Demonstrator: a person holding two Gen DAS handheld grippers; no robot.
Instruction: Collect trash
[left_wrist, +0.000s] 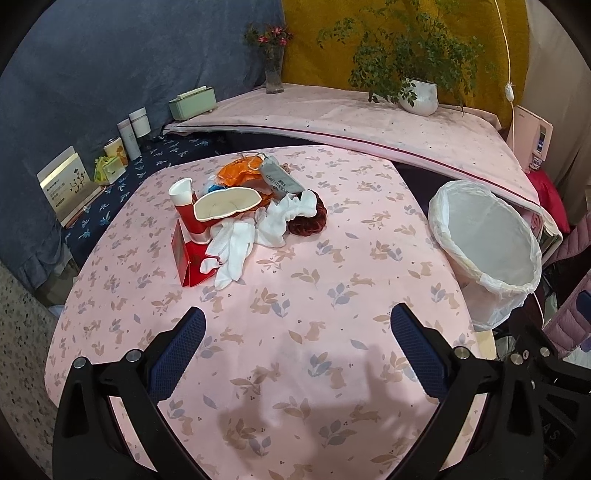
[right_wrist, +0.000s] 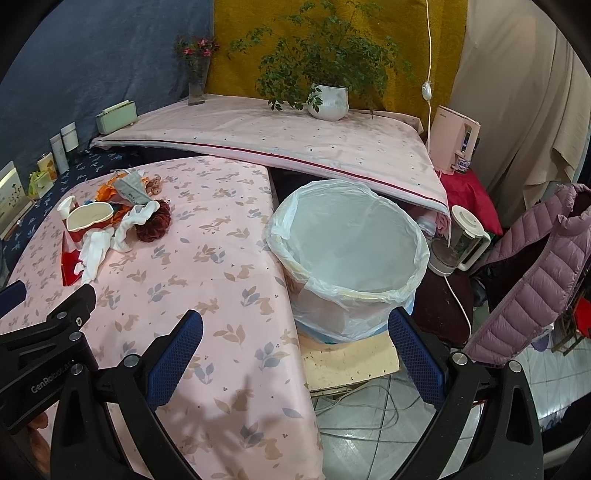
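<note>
A pile of trash lies on the pink rabbit-print table (left_wrist: 295, 295): white crumpled tissues (left_wrist: 236, 243), a red paper cup (left_wrist: 192, 218), a white cup (left_wrist: 181, 190), a cream bowl-like container (left_wrist: 227, 203), a red box (left_wrist: 184, 258), orange wrapping (left_wrist: 236, 171), a grey pouch (left_wrist: 280, 177) and a dark red knitted thing (left_wrist: 310, 218). The pile also shows in the right wrist view (right_wrist: 110, 225). A bin lined with a white bag (left_wrist: 487, 247) (right_wrist: 347, 251) stands at the table's right edge. My left gripper (left_wrist: 297, 325) is open above the table, short of the pile. My right gripper (right_wrist: 295, 328) is open before the bin.
A raised pink-covered shelf (left_wrist: 369, 122) behind holds a potted plant (left_wrist: 419, 96), a flower vase (left_wrist: 274, 70) and a green box (left_wrist: 192, 102). Jars and cards (left_wrist: 129, 136) line the left wall. A purple jacket (right_wrist: 535, 273), a blender (right_wrist: 461, 236) and floor cables (right_wrist: 362, 406) lie right.
</note>
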